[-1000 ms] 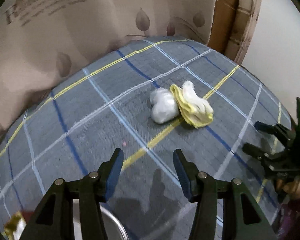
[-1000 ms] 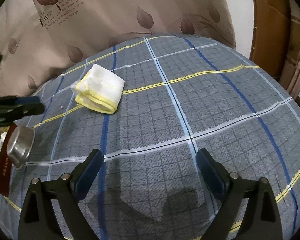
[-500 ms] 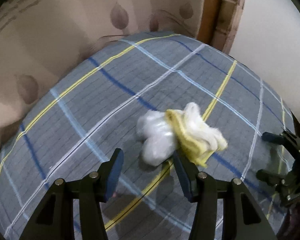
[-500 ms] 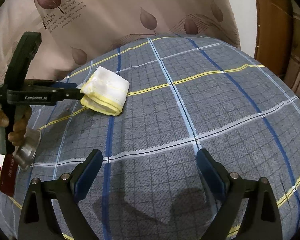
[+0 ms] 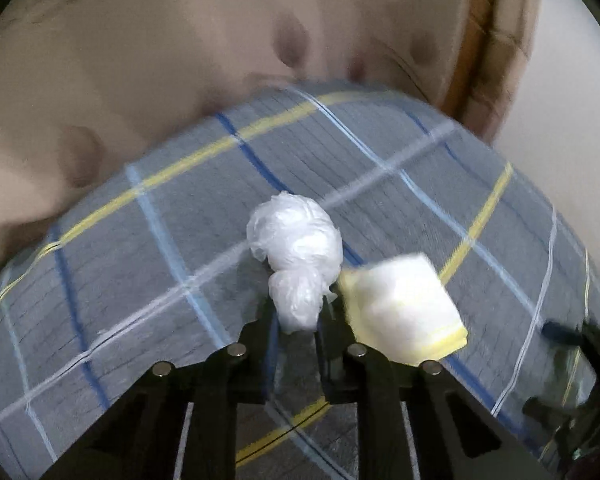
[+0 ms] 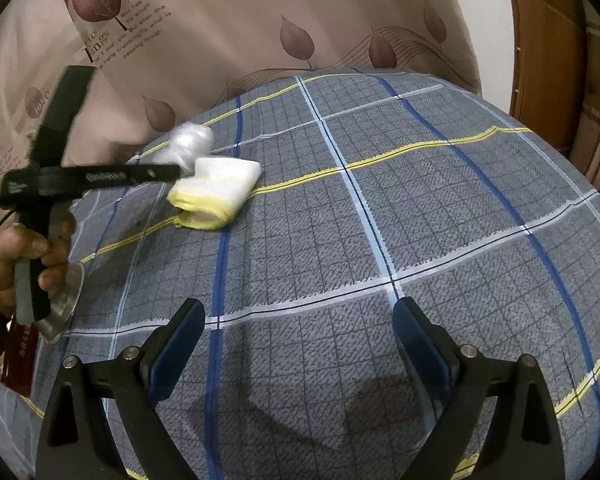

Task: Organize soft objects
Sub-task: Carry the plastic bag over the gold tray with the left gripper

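Note:
My left gripper (image 5: 298,320) is shut on the lower end of a crumpled white plastic bag (image 5: 296,252) and holds it a little above the bed. In the right wrist view the bag (image 6: 188,142) is blurred at the tip of the left gripper (image 6: 176,172). A folded white cloth with a yellow edge (image 5: 404,308) lies on the bed just right of the bag; it also shows in the right wrist view (image 6: 216,192). My right gripper (image 6: 300,344) is open and empty, low over the near part of the bed.
The bed has a grey checked sheet (image 6: 380,220) with blue, white and yellow lines. A beige leaf-print curtain (image 6: 260,20) hangs behind it. A metal bowl (image 6: 62,300) sits at the bed's left edge. A wooden door (image 6: 548,48) is at the right.
My left gripper moved forward to the white bag, shut on it and lifted it. The yellow-edged cloth stays on the bed. My right gripper stayed nearly still.

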Tool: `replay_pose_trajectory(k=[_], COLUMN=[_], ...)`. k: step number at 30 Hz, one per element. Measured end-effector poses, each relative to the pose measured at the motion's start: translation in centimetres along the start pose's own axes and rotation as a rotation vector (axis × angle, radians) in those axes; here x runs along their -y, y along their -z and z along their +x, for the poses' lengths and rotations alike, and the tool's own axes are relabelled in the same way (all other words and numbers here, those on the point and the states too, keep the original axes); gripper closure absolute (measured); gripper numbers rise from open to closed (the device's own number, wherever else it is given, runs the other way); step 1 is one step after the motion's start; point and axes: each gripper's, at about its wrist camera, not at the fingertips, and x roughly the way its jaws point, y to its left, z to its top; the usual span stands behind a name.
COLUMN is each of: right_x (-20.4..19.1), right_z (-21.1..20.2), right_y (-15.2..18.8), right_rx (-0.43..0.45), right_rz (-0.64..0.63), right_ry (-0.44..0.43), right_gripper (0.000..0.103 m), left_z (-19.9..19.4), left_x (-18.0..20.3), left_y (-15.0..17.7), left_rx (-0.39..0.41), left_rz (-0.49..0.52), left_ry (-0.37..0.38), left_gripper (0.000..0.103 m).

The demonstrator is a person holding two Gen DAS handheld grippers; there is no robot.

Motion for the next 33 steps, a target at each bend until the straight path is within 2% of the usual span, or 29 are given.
replay_pose_trajectory(k=[6, 12, 17, 24, 29, 33], right_x=[0.0, 0.0, 0.0, -0.1, -0.3, -0.4], right_z=[0.0, 0.1, 0.2, 0.6, 0.6, 0.8], right_y=[0.0, 0.1, 0.1, 0.2, 0.3, 0.3], right_rx=[0.0, -0.003, -0.004, -0.01, -0.015, -0.022], right_rz=[0.0, -0.004, -0.007, -0.018, -0.028, -0.04], right_ry=[0.0, 0.004, 0.008, 0.023, 0.041, 0.055], right_gripper=[0.009, 0.009, 0.008, 0.008, 0.007, 0.005], left_z=[-5.0, -11.3, -15.9, -22.9, -27.9, -29.8], left_x=[-2.3, -2.2, -2.9, -6.8, -9.3, -10.7], left_y=[0.7, 3.4, 7.8, 15.7, 21.9, 25.8], left_rx=[0.123, 0.197, 0.221, 0.237, 0.235, 0.235], left_rz=[-0.166, -0.183, -0.286, -0.491, -0.585, -0.654], left_ry=[-0.098, -0.188, -0.202, -0.255, -0.382, -0.43], left_gripper=[0.087, 0.087, 0.087, 0.087, 0.087, 0.086])
